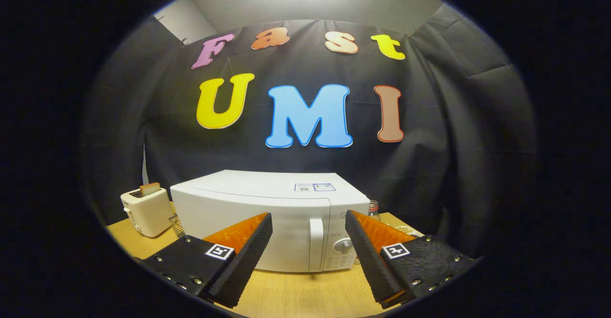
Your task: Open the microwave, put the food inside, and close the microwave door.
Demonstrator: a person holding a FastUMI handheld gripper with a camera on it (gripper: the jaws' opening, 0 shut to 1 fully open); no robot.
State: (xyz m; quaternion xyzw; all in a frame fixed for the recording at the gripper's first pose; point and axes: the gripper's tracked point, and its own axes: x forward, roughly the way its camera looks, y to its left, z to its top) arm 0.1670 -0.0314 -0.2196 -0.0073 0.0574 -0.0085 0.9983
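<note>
A white microwave (267, 203) stands on the wooden table (305, 294) just ahead of my fingers, its door shut. Its vertical white handle (315, 244) sits at the door's right side, seen in the gap between my fingers. A round dial (343, 245) is on the control panel right of the handle. My gripper (309, 222) is open, with nothing between the fingers, and it stops short of the microwave's front. The food for the task is partly hidden: a plate edge (409, 231) peeks out behind my right finger.
A cream toaster (145, 211) with a slice of bread in its slot stands left of the microwave. A bottle with a red cap (374, 209) stands behind the microwave's right corner. A wire rack (176, 225) sits between toaster and microwave.
</note>
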